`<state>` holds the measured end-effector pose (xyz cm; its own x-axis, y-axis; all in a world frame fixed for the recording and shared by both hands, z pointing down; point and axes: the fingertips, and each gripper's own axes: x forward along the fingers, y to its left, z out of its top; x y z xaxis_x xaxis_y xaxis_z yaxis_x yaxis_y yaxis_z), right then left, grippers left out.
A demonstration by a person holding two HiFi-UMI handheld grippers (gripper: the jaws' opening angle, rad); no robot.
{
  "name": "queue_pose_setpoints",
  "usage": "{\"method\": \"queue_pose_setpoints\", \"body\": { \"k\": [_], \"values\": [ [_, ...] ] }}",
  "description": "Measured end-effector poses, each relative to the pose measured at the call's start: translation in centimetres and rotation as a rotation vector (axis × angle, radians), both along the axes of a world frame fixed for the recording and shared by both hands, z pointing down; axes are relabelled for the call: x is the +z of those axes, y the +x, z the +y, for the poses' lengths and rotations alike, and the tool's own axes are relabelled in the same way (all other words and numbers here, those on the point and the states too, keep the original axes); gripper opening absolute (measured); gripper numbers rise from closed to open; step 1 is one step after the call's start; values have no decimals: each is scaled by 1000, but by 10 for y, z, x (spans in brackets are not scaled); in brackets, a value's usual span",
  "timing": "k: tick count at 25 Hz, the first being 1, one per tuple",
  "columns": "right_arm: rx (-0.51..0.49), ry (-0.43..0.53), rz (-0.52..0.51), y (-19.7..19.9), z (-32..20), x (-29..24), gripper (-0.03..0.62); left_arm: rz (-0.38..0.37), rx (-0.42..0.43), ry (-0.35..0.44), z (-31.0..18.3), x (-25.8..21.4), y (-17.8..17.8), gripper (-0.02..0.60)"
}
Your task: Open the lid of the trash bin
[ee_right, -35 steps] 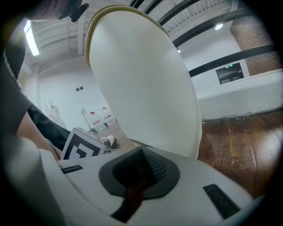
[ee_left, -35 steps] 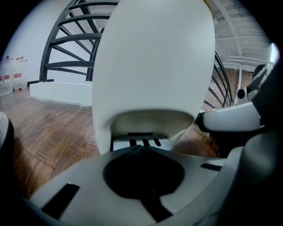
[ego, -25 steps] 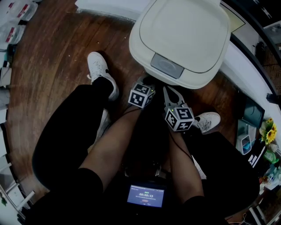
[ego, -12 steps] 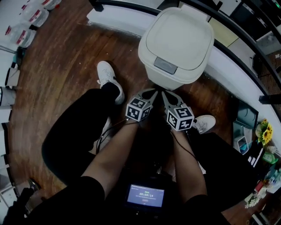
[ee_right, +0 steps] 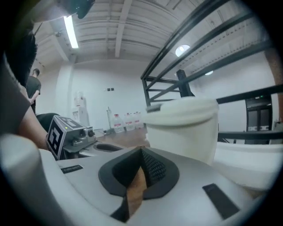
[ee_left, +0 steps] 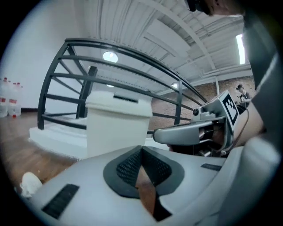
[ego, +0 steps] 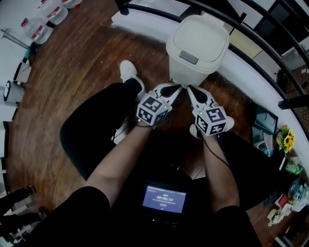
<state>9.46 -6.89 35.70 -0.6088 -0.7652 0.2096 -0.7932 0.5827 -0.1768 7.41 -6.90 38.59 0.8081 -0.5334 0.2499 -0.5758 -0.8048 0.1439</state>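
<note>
Head view, trash bin: the cream trash bin stands at the far edge of the wooden floor, backed against a white plinth.
Lid: the lid lies flat and closed on the bin; a grey panel sits at its near rim, facing the person.
Bin against the tongs: both tips point at the bin's near side, low, below the lid rim. They are just beside the wall; contact cannot be made out.
Left gripper: the left gripper comes in from the lower left, and its marker cube trails over the person's knee. In the left gripper view its jaws are clenched tip to tip with nothing between them. The bin rises straight ahead and the other tool is close on the right.
Right gripper: the right gripper comes in from the lower right, its tip near the left one's. In the right gripper view its jaws are likewise pressed together and empty. The bin is ahead and to the right, with the left tool at the left.
Behind the bin: a dark railing curves along the plinth.
Floor nearby: a white shoe is left of the bin; bottles stand at the far left corner.
Lap: a lit screen sits at the person's waist.
</note>
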Motion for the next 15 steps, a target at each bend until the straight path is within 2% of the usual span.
{"method": "queue_pose_setpoints", "body": {
  "k": [3,7,11,15],
  "values": [
    [-24,80,17,2,20,-52,6,20,38,100,19,-60,8,23],
    [-61,143,49,4,57,-101,6,41,91,193,60,-132,15,23],
    [-89,172,6,7,102,-139,6,105,138,212,113,-175,11,23],
    [-91,185,-39,5,135,-157,6,125,163,202,149,-169,5,23]
  ]
}}
